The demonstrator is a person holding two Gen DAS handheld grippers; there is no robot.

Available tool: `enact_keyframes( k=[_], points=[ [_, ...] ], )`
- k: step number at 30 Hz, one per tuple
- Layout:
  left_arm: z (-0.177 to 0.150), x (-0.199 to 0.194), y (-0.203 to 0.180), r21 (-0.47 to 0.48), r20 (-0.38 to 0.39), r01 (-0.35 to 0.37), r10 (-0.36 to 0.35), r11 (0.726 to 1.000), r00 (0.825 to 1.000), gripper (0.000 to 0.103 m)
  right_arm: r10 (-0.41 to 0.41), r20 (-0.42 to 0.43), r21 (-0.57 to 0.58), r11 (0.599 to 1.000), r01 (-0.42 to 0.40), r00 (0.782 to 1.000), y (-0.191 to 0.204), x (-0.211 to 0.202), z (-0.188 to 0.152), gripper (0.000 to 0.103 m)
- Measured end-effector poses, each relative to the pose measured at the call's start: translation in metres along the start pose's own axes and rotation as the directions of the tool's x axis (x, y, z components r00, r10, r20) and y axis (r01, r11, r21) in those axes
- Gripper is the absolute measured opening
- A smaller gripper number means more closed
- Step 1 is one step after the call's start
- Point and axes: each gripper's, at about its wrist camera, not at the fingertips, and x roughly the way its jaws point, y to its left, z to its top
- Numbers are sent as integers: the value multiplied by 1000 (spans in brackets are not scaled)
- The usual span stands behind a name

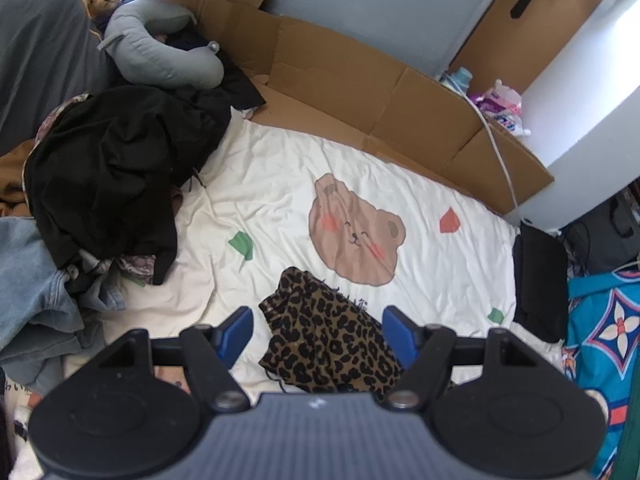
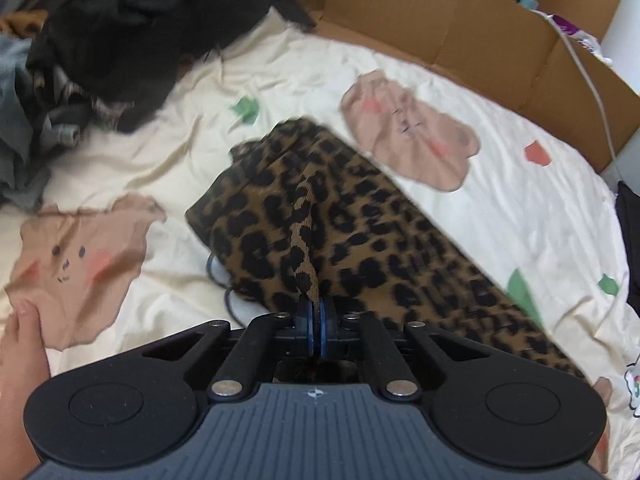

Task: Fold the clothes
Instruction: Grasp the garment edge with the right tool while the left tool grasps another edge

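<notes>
Mid-bed, the leopard-print garment (image 2: 340, 216) lies on a cream bear-print sheet (image 1: 420, 208); right gripper (image 2: 315, 322) pinches its fold, left gripper (image 1: 318, 330) gapes above it, cardboard (image 1: 340, 84) lining the far edge.

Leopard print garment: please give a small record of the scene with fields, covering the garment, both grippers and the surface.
garment: leopard print garment, lying crumpled on the bed sheet
surface: white bed sheet with bear prints
left gripper: left gripper open, over the garment's edge
right gripper: right gripper shut on a fold of the garment
waiting clothes: pile of dark clothes at the sheet's left
</notes>
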Motion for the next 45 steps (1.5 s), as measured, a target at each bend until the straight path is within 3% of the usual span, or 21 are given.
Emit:
enact_keyframes(
  k=[15, 28, 32, 37, 42, 45],
  points=[
    [-6, 0, -25, 58, -1, 9, -9, 998, 1000, 74, -90, 34, 118, 989, 85, 995, -126, -79, 25, 0],
    [-27, 33, -48, 114, -97, -5, 17, 993, 995, 74, -46, 16, 189, 981, 42, 999, -183, -141, 14, 0],
    [-41, 51, -40, 67, -175, 11, 1, 998, 985, 69, -24, 14, 163, 986, 21, 1000, -189, -157, 12, 0],
    [-61, 75, -26, 12, -233, -49, 51, 999, 971, 68, -10, 21, 164, 986, 6, 1000, -200, -165, 10, 0],
    [-73, 93, -17, -22, -250, -106, 97, 994, 963, 64, 8, 24, 181, 983, -12, 1000, -212, -164, 4, 0],
    [-76, 102, -15, -88, -247, -103, 79, 991, 966, 64, 14, 36, 187, 982, -21, 999, -218, -164, 0, 0]
  ],
)
